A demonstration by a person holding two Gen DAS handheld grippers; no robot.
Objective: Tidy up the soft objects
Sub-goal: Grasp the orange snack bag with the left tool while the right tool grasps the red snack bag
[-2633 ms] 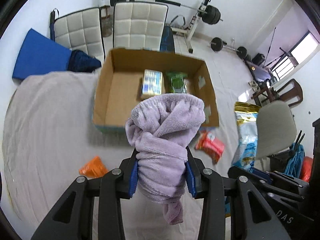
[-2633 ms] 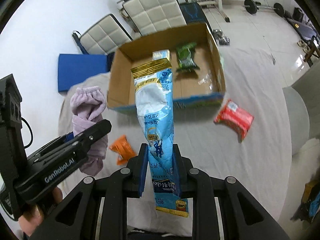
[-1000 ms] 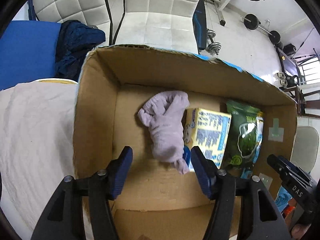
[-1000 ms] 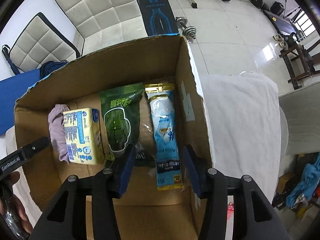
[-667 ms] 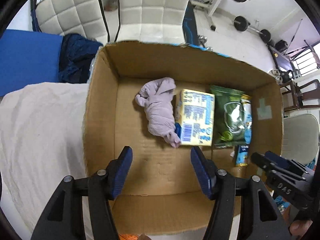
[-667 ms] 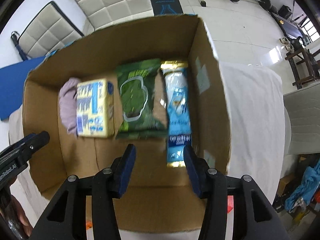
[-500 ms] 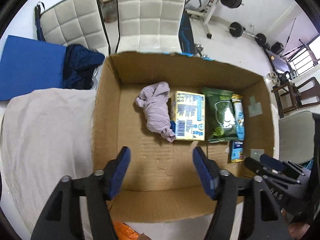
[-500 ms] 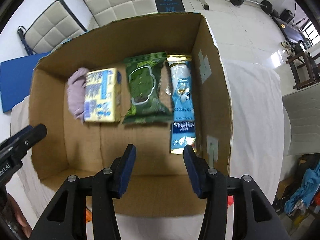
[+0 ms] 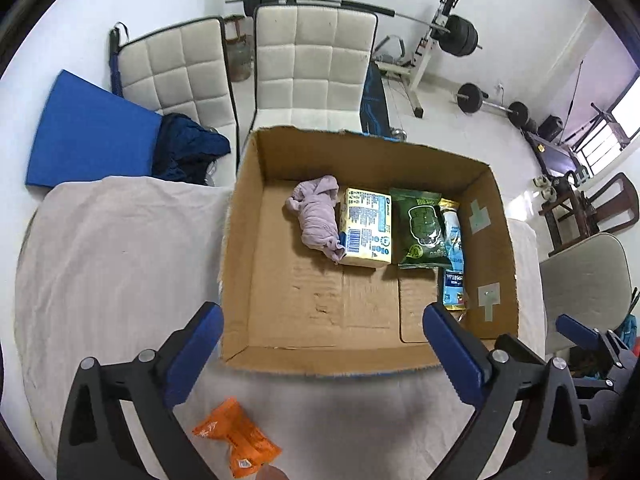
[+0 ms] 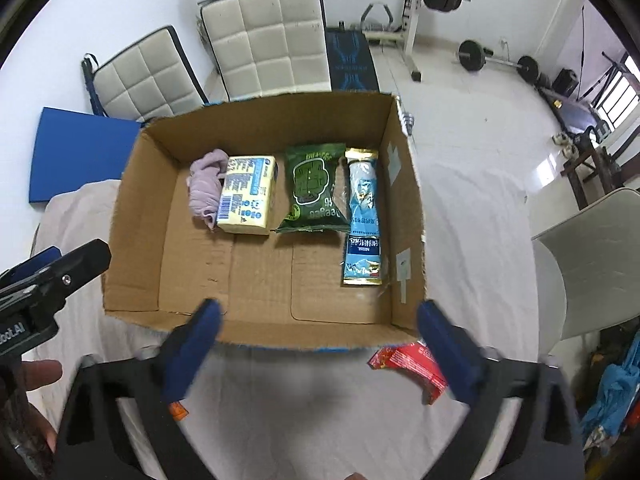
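An open cardboard box [image 9: 240, 216] [image 10: 408, 184] stands on a white-sheeted surface. Inside lie a lilac towel [image 9: 318, 216] [image 10: 204, 192], a yellow pack [image 9: 366, 226] [image 10: 248, 196], a green snack bag [image 9: 422, 226] [image 10: 314, 188] and a long blue pouch [image 9: 454, 248] [image 10: 362, 216], side by side along the far half. My left gripper [image 9: 322, 322] is open and empty above the box's near edge. My right gripper [image 10: 318, 318] is open and empty, also over the near edge. An orange packet [image 9: 236, 440] and a red packet [image 10: 412, 364] lie on the sheet in front of the box.
Two white padded chairs [image 9: 312, 68] and a blue mat [image 9: 88, 136] stand behind the box. Gym weights [image 9: 456, 36] sit at the back. A grey chair [image 10: 584, 256] is to the right. The left gripper's body shows at the right wrist view's left edge [image 10: 48, 272].
Both grippers let go of the lilac towel and the blue pouch inside the box, opened, and have pulled back and up to the box's near edge.
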